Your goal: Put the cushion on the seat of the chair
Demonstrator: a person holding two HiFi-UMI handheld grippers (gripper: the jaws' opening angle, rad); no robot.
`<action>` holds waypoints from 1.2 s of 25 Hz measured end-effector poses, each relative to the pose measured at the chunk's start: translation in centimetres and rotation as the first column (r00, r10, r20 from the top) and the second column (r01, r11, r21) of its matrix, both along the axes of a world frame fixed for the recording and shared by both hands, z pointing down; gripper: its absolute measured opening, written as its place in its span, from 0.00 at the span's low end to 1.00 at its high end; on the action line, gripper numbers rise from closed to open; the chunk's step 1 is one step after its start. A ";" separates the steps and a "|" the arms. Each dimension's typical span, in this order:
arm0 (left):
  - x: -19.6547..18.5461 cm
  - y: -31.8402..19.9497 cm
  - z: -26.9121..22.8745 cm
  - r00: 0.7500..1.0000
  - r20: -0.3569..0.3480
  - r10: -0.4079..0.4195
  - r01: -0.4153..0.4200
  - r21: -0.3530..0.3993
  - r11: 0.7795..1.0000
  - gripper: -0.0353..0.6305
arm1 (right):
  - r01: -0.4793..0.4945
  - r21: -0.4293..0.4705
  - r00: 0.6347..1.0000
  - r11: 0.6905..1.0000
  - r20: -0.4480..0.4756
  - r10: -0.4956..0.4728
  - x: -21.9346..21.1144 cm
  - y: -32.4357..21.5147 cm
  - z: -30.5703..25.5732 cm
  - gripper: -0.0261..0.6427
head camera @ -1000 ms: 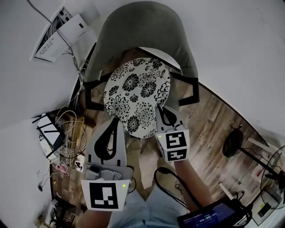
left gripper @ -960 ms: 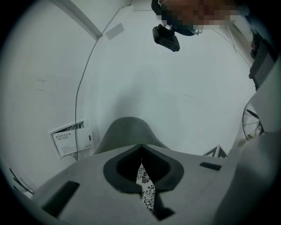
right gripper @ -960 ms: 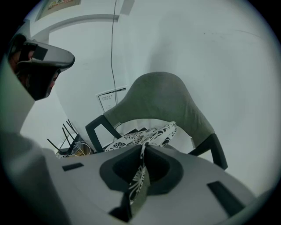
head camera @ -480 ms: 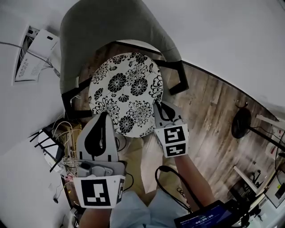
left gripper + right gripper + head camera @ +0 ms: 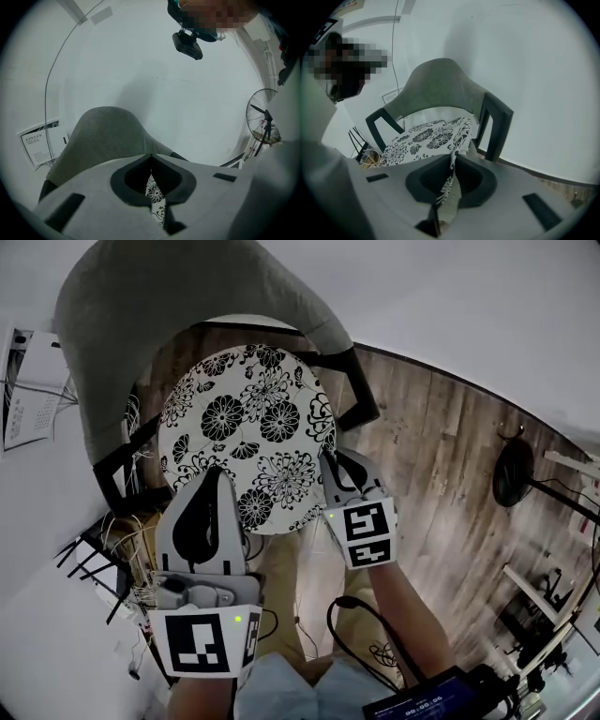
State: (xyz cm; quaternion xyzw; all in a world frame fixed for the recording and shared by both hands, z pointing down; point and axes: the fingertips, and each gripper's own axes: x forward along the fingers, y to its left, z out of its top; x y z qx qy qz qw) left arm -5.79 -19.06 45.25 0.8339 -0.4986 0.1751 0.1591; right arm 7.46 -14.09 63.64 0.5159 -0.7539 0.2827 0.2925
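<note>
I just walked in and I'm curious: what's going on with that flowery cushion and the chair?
A person holds a gripper in each hand, and both pinch the near edge of the round floral cushion. The left gripper is clamped on it. The right gripper has the fabric between its fingers, which are opening. The cushion sits over the seat of the grey chair, between the armrests. I cannot tell whether it fully rests there.

Cushion (image 5: pixel 248 442) matt printed cloth; chair back (image 5: pixel 178 296), 11 o'clock, grey matt fabric; floor (image 5: pixel 441 456), 3 o'clock, smooth wood planks.
</note>
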 end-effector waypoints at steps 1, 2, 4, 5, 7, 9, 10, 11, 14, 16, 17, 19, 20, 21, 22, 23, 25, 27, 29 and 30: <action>-0.3 -0.1 0.5 1.000 -0.004 0.002 -0.002 -0.001 1.000 0.07 | -0.009 -0.004 1.000 1.000 -0.005 0.009 0.0 0.0 0.7 0.10; -0.7 -0.1 0.9 1.000 -0.009 0.006 -0.006 -0.002 1.000 0.07 | -0.018 -0.004 1.000 1.000 -0.010 0.018 -0.1 0.2 1.4 0.11; -0.9 0.2 1.7 1.000 -0.013 0.019 -0.019 -0.002 1.000 0.07 | -0.033 -0.002 0.999 0.999 -0.016 0.033 0.0 0.4 2.5 0.13; -0.6 0.3 1.9 1.000 -0.010 0.026 -0.027 -0.003 1.000 0.07 | -0.039 -0.003 0.999 0.999 -0.018 0.039 0.1 0.5 2.7 0.14; 0.3 0.0 2.0 0.999 -0.002 0.036 -0.036 -0.012 0.999 0.07 | -0.048 -0.015 0.999 0.999 -0.012 0.048 0.9 0.6 3.1 0.17; 1.3 -0.5 2.1 0.999 0.007 0.038 -0.038 -0.029 0.999 0.07 | -0.055 -0.035 0.998 0.998 0.007 0.055 1.7 0.4 3.4 0.20; 1.7 -0.7 2.2 0.999 0.008 0.040 -0.039 -0.035 0.999 0.07 | -0.060 -0.042 0.998 0.997 0.020 0.061 2.1 0.4 3.5 0.22; 1.9 -0.8 2.3 0.999 0.008 0.042 -0.041 -0.038 0.998 0.07 | -0.068 -0.044 0.997 0.997 0.030 0.069 2.4 0.4 3.6 0.23; 2.3 -1.0 2.7 0.999 0.003 0.049 -0.049 -0.036 0.998 0.07 | -0.080 -0.040 0.996 0.996 0.036 0.082 2.9 0.2 3.9 0.24; 2.5 -0.8 2.8 0.999 0.004 0.049 -0.048 -0.038 0.998 0.07 | -0.080 -0.033 0.996 0.996 0.036 0.081 3.0 0.2 3.7 0.24; 2.6 -0.6 2.7 0.999 0.003 0.048 -0.048 -0.037 0.998 0.07 | -0.079 -0.027 0.996 0.996 0.036 0.080 2.9 0.2 3.4 0.24; 2.9 -0.4 1.9 0.999 0.000 0.046 -0.046 -0.024 0.999 0.07 | -0.074 -0.010 0.997 0.997 0.037 0.075 2.9 0.1 2.4 0.23; 3.0 -0.3 1.4 0.999 -0.001 0.045 -0.045 -0.014 0.999 0.07 | -0.071 -0.001 0.997 0.997 0.038 0.071 3.0 0.1 1.7 0.23; 3.1 -0.2 0.7 0.999 0.000 0.044 -0.044 -0.004 0.999 0.07 | -0.068 0.009 0.997 0.998 0.040 0.067 2.9 0.0 0.9 0.23; 3.2 0.0 0.0 0.999 0.001 0.041 -0.041 0.003 0.999 0.07 | -0.065 0.020 0.997 0.998 0.043 0.064 2.9 -0.1 0.0 0.23; 3.3 0.3 -0.6 0.999 0.003 0.036 -0.036 0.005 0.999 0.07 | -0.062 0.031 0.997 0.998 0.047 0.061 2.9 -0.1 -1.0 0.23; 3.4 1.0 -2.0 1.000 0.006 0.024 -0.024 0.016 1.000 0.07 | -0.056 0.058 0.997 0.997 0.057 0.053 2.7 -0.1 -3.4 0.22; 3.4 1.6 -3.9 1.000 0.013 0.012 -0.013 0.053 0.999 0.07 | -0.044 0.096 0.997 0.994 0.066 0.037 2.4 -0.1 -6.2 0.22; 3.5 2.5 -5.9 1.000 0.017 -0.007 0.006 0.078 0.997 0.07 | -0.025 0.143 0.997 0.989 0.076 0.014 2.3 -0.1 -9.6 0.21; 3.6 3.0 -6.9 1.000 0.017 -0.020 0.018 0.085 0.996 0.07 | -0.014 0.168 0.997 0.986 0.080 0.000 2.2 -0.1 -11.4 0.20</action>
